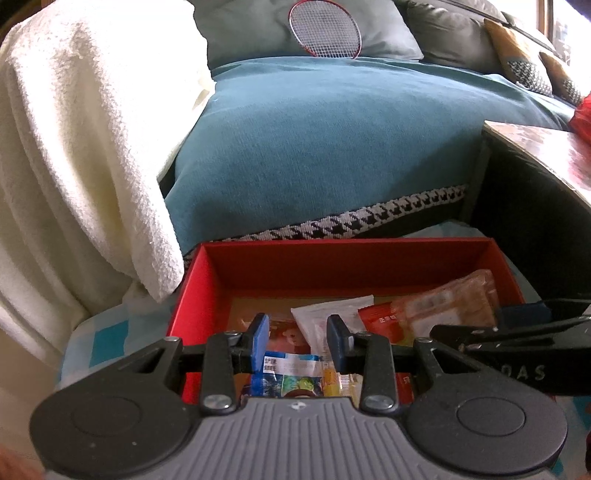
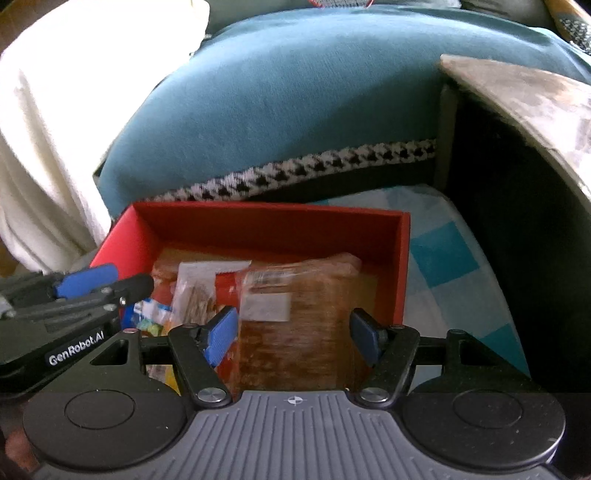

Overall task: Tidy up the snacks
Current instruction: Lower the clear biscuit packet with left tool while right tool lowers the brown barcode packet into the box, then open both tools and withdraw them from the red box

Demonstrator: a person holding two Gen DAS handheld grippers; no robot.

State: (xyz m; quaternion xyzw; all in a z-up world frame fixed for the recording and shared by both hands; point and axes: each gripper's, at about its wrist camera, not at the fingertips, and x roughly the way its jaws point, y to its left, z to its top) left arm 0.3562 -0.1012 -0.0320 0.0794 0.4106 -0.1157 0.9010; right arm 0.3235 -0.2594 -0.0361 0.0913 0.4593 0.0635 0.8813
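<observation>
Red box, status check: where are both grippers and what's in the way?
Left gripper shut, empty, over the red box. Right gripper around the clear brown packet, grip unclear. Snack packets inside. Nothing in the way.

Blurred in the right wrist view: clear bread packet [image 2: 295,314], label unreadable, near end hidden under the gripper body. Half covered in the left wrist view: blue snack packet [image 1: 284,373], print too small to read. Cut off at the top: racket [image 1: 325,29], possibly badminton. Red box [image 1: 332,258] near wall hidden.
</observation>
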